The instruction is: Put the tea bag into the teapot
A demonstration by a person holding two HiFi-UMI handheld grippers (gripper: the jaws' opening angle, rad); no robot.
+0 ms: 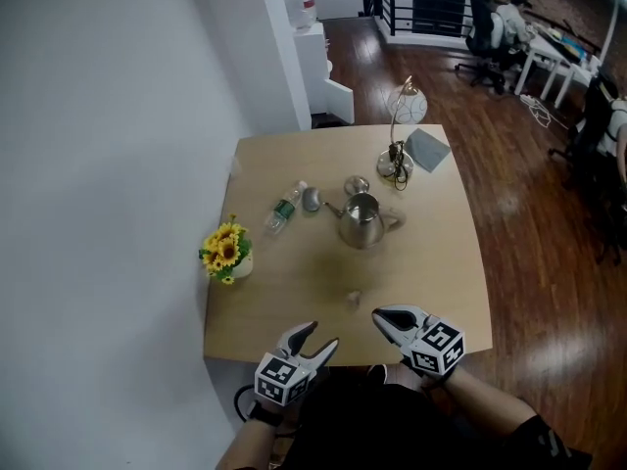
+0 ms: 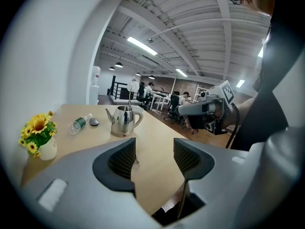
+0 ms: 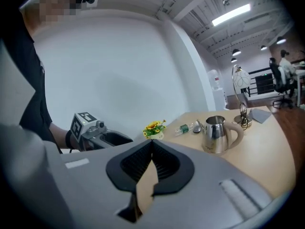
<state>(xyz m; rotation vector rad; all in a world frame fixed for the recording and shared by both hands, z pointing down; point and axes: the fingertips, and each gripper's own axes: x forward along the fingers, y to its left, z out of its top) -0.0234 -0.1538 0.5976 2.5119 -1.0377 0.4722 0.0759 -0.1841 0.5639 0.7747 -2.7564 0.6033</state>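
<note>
Steel teapot [image 1: 361, 221]: upright at mid-desk [image 1: 274, 311], mouth open, what looks like its lid [image 1: 356, 185] lying just behind.
Tea bag [image 1: 353, 298]: small pale scrap flat on the desk, between teapot and near edge, just ahead of both grippers, untouched.
Left gripper [image 1: 321, 338]: fingers apart, nothing between.
Right gripper [image 1: 378, 314]: fingers closed tip to tip, holding nothing.
Handling: probably very light, soft, easy to tear; best pinched gently at an upper edge or corner; string or tag too small to tell.
</note>
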